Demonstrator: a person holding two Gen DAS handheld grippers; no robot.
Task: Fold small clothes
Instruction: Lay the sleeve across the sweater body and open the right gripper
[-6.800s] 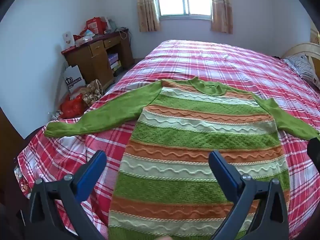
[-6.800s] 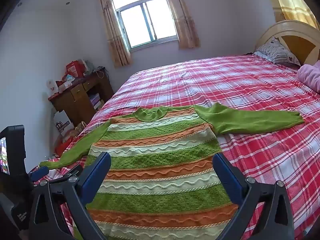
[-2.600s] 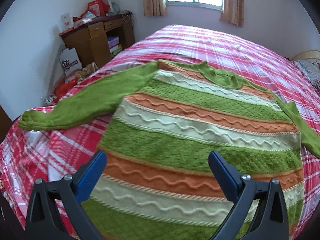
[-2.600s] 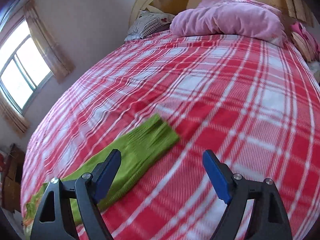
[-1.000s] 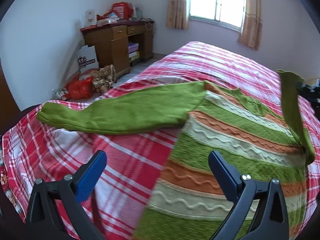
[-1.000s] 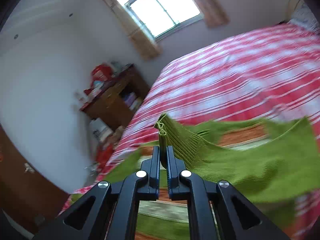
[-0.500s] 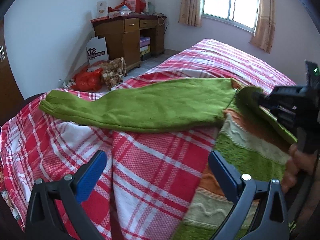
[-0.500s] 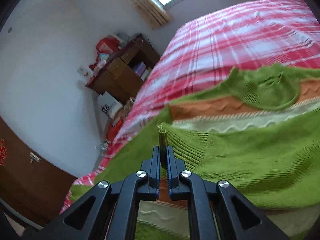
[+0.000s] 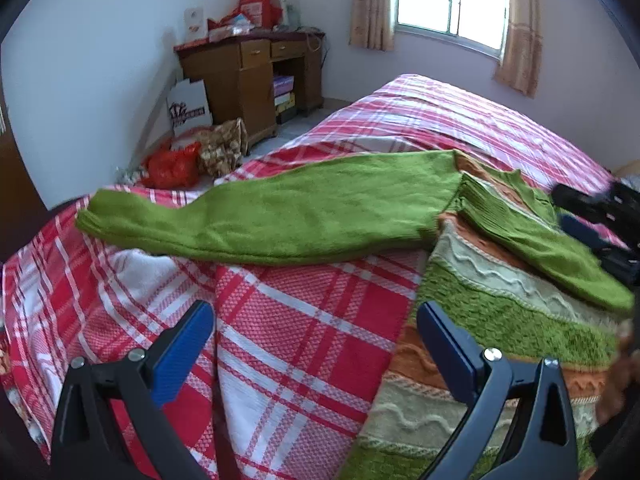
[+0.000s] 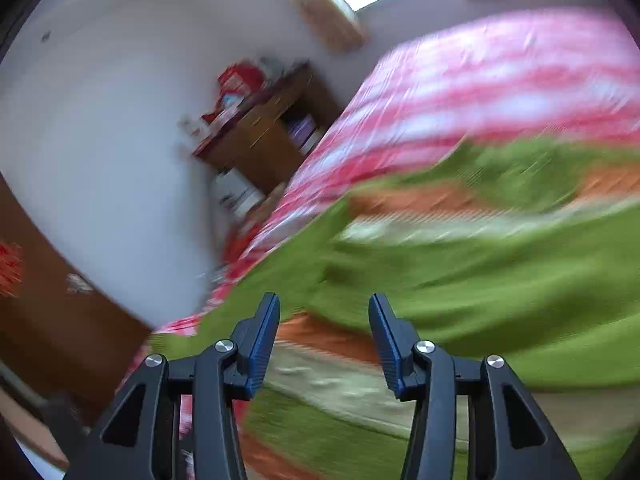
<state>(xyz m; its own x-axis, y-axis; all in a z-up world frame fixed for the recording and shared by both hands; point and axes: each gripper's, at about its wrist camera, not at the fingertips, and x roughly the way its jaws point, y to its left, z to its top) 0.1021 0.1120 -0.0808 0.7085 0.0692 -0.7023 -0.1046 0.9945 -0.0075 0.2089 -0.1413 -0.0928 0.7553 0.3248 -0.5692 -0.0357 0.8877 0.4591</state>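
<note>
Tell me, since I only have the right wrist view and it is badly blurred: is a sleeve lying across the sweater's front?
Observer: Yes. In the left wrist view the folded sleeve lies diagonally across the striped sweater, with its ribbed cuff near the opposite shoulder.
Operator: And the other side?
Observer: The outstretched sleeve lies flat on the plaid bedspread, not yet folded.
Operator: Is the other tool holding anything?
Observer: No. The left gripper is open and empty, above the bedspread at the sweater's edge.
</note>
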